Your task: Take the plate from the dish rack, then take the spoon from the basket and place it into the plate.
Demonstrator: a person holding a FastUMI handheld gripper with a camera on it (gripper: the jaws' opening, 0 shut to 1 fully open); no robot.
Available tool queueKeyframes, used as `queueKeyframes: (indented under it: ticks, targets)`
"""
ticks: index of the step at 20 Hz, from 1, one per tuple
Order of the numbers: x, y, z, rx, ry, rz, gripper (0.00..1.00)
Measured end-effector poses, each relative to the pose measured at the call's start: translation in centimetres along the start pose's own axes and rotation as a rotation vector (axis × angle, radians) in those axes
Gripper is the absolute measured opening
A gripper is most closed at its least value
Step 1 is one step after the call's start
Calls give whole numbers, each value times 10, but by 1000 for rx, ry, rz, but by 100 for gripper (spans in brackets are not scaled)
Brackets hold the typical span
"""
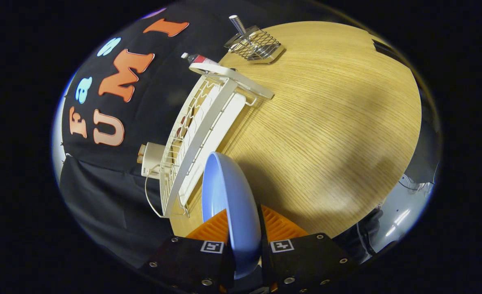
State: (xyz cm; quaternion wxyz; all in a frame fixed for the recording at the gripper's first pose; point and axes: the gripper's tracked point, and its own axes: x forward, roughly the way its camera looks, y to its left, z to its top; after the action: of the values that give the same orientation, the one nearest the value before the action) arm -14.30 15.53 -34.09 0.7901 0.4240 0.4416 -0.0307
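A light blue plate (228, 200) stands on edge between my two fingers, lifted above the wooden table (326, 134). My gripper (243, 228) is shut on the plate's rim, one finger on each face. Just beyond the plate lies the white wire dish rack (202, 130), seen tilted, with nothing blue left in it. Far beyond, near the table's back edge, sits a small metal wire basket (255, 45) with a spoon handle (237, 24) sticking up out of it.
A tube with a red label (200, 59) lies behind the far end of the rack. A white box with a cable (153, 160) sits beside the rack by the black cloth wall. Bare wood stretches between the rack and the basket.
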Motion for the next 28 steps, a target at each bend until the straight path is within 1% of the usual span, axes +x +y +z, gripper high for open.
queueKeyframes:
  ticks: [2, 4, 5, 8, 9, 11, 12, 13, 15, 20, 23, 25, 28]
  targets:
    - [-5, -8, 7, -19, -7, -22, 28]
    - [-11, -11, 13, -17, -20, -27, 33]
    - [-15, -12, 15, -18, -18, -31, 45]
    - [-29, -17, 24, -45, -38, -49, 60]
    - [-34, -18, 29, -52, -43, -53, 70]
    - [-46, -24, 43, -82, -65, -85, 81]
    - [-52, -27, 53, -105, -82, -109, 84]
    - [-58, -30, 63, -132, -100, -129, 90]
    - [-73, -31, 85, -190, -133, -168, 97]
    - [-101, -18, 151, -358, -251, -234, 98]
    - [-114, -1, 199, -507, -357, -248, 98]
    - [-115, 3, 223, -605, -380, -268, 98]
    - [-111, 13, 258, -728, -415, -261, 98]
